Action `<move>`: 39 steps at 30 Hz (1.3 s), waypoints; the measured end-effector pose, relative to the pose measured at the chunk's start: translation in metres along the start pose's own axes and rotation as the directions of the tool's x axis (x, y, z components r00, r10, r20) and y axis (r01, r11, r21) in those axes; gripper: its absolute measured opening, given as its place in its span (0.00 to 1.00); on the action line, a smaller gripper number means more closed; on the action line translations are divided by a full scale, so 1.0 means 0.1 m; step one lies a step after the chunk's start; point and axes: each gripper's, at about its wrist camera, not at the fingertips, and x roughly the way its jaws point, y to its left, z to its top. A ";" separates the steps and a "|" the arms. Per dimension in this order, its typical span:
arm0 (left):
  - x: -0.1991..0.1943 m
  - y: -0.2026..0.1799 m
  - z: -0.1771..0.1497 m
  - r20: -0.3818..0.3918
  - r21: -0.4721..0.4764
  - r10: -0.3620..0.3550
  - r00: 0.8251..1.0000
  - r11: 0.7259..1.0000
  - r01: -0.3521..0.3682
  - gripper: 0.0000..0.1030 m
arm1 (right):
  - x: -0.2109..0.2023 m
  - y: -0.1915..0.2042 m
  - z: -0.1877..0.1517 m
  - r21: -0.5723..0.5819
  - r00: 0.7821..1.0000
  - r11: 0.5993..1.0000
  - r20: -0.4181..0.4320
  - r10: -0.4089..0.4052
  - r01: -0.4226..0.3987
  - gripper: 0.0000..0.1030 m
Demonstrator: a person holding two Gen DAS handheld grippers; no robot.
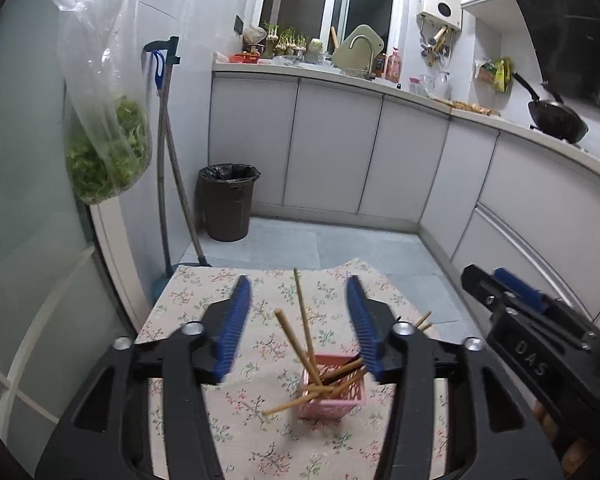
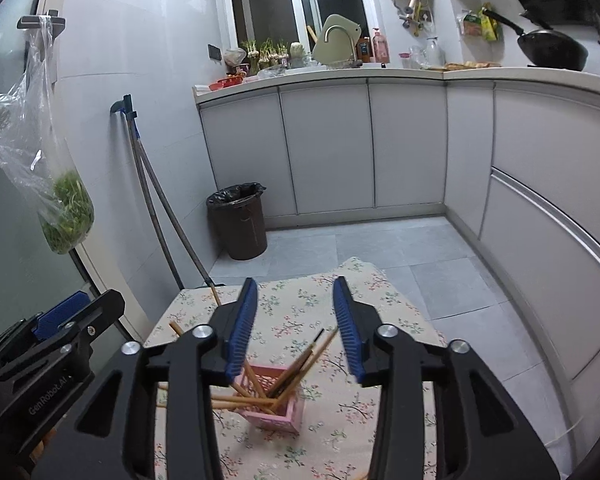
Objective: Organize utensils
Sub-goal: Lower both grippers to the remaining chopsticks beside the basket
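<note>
My jaws stand wide and empty on the left gripper (image 1: 298, 320). In the left wrist view the pink basket (image 1: 332, 396) sits at five o'clock between them on the floral table (image 1: 188, 312), chopsticks (image 1: 304, 320) splayed out, one poking over the rim toward seven o'clock. In the right wrist view the right gripper (image 2: 296, 322) is likewise wide, holding nothing, with the basket at six o'clock. I judge a careless dip could catch a leaning stick and tip the light basket over.
</note>
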 end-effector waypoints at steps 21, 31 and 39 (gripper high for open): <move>0.01 -0.24 -0.43 -0.111 0.045 -0.002 0.994 0.999 0.007 0.93 | -0.28 -0.76 -0.57 0.162 0.962 0.949 -0.093 -0.257 0.270 0.94; 0.67 -0.76 -0.95 -0.482 0.104 -0.130 0.867 0.973 0.204 0.93 | -0.28 -1.71 -1.36 0.525 0.899 0.781 -0.425 -0.106 0.340 0.94; 1.46 -1.30 -1.62 -0.741 0.152 -0.090 0.666 0.943 0.296 0.92 | -0.20 -1.90 -1.64 0.616 0.868 0.704 -0.496 -0.003 0.354 0.94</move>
